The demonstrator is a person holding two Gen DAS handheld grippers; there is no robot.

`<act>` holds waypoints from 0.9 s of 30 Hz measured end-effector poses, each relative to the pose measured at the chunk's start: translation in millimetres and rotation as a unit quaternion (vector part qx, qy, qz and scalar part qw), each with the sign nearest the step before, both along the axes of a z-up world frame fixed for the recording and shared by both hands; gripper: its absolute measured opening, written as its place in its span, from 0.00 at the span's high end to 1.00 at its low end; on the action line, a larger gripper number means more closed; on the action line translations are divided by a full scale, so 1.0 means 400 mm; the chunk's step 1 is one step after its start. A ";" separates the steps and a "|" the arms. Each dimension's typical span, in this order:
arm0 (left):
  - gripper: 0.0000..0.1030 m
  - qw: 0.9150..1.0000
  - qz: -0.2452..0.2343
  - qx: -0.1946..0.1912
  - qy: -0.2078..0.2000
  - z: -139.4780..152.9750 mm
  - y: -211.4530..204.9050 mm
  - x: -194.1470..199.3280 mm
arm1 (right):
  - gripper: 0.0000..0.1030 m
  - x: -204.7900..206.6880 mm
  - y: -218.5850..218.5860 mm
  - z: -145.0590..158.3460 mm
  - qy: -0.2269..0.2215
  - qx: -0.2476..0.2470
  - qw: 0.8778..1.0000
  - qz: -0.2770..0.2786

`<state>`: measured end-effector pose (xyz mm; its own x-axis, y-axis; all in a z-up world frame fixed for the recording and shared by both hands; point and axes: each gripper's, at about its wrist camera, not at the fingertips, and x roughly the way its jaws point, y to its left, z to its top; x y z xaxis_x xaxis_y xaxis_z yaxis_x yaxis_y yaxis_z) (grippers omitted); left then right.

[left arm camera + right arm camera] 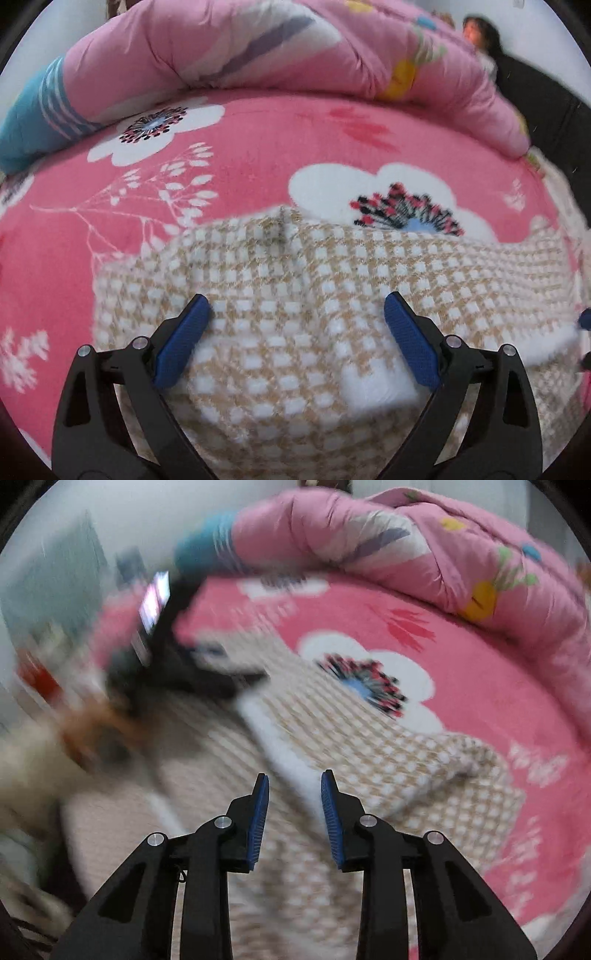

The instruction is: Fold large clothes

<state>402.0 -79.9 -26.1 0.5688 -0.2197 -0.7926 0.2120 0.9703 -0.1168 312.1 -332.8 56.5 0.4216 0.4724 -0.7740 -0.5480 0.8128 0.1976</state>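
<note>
- Pink fleece bedspread [258, 147] with big white flowers covers the bed and fills both views from near to far.
- Along the far edge lies a rolled pink quilt [258, 48], with a blue striped pillow [37, 114] at its left end.
- On the near part of the bedspread lies the garment [295, 288], a thick knit in a beige and white check with a white band. It spreads left to right across the left wrist view, so its long axis seems to run across the bed.
- In the right wrist view the same garment [369, 746] runs from near centre away to the far left, and its right end is bunched into a fold.
- Left tongs [297, 314] are spread wide and empty, directly over the middle of the garment with cloth showing between the two blue pads. Whether they touch it cannot be told.
- Right tongs [294, 790] are parted by a narrower gap and hold nothing. The white band [280, 746] passes just beyond the tips.
- Both tongs have cloth right in front of them; the left looks nearer to a grip.
- At the far left of the right view, blurred, is the other tool [177, 657].
</note>
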 end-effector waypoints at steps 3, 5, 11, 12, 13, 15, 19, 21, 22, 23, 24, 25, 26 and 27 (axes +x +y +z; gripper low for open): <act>0.11 1.000 -0.007 0.000 -0.007 0.002 0.010 -0.014 | 0.72 0.038 -0.016 0.046 -0.004 0.068 0.997 -0.026; 0.11 1.000 -0.006 0.003 -0.009 0.003 0.009 -0.020 | 0.72 0.092 0.015 0.041 -0.011 0.063 0.997 -0.042; 0.11 1.000 -0.011 -0.002 -0.022 0.002 0.025 -0.041 | 0.72 0.255 0.144 -0.149 0.098 0.043 0.993 -0.046; 0.11 1.000 -0.014 -0.004 -0.020 -0.001 0.027 -0.039 | 0.72 0.254 0.145 -0.171 0.106 0.041 0.992 -0.047; 0.11 1.000 -0.020 -0.006 -0.021 -0.003 0.030 -0.041 | 0.72 0.229 0.140 -0.182 0.097 0.045 0.993 -0.042; 0.11 0.999 -0.022 -0.011 -0.027 -0.001 0.033 -0.045 | 0.72 0.180 0.127 -0.167 0.078 0.031 0.996 -0.033; 0.11 0.999 -0.021 -0.014 -0.037 0.012 0.035 -0.052 | 0.72 0.082 0.055 -0.144 0.082 -0.010 0.996 -0.028; 0.11 0.998 -0.021 -0.011 -0.065 0.038 0.033 -0.074 | 0.72 0.046 0.007 -0.118 0.088 -0.013 0.995 -0.038; 0.11 0.996 -0.029 -0.019 -0.082 0.058 0.030 -0.088 | 0.72 0.037 -0.011 -0.101 0.082 -0.010 0.996 -0.044; 0.11 0.993 -0.041 -0.030 -0.102 0.085 0.023 -0.103 | 0.72 0.031 -0.031 -0.076 0.066 -0.007 0.996 -0.053; 0.11 0.991 -0.054 -0.040 -0.117 0.108 0.011 -0.114 | 0.72 0.030 -0.048 -0.045 0.039 -0.005 0.997 -0.065; 0.11 0.988 -0.069 -0.049 -0.126 0.128 -0.007 -0.120 | 0.72 0.033 -0.055 -0.026 0.022 -0.007 0.997 -0.075; 0.11 0.987 -0.083 -0.056 -0.129 0.143 -0.027 -0.122 | 0.72 0.040 -0.058 -0.014 0.009 -0.009 0.996 -0.084; 0.11 0.986 -0.094 -0.058 -0.128 0.153 -0.053 -0.121 | 0.72 0.060 -0.056 -0.007 0.001 -0.004 0.996 -0.094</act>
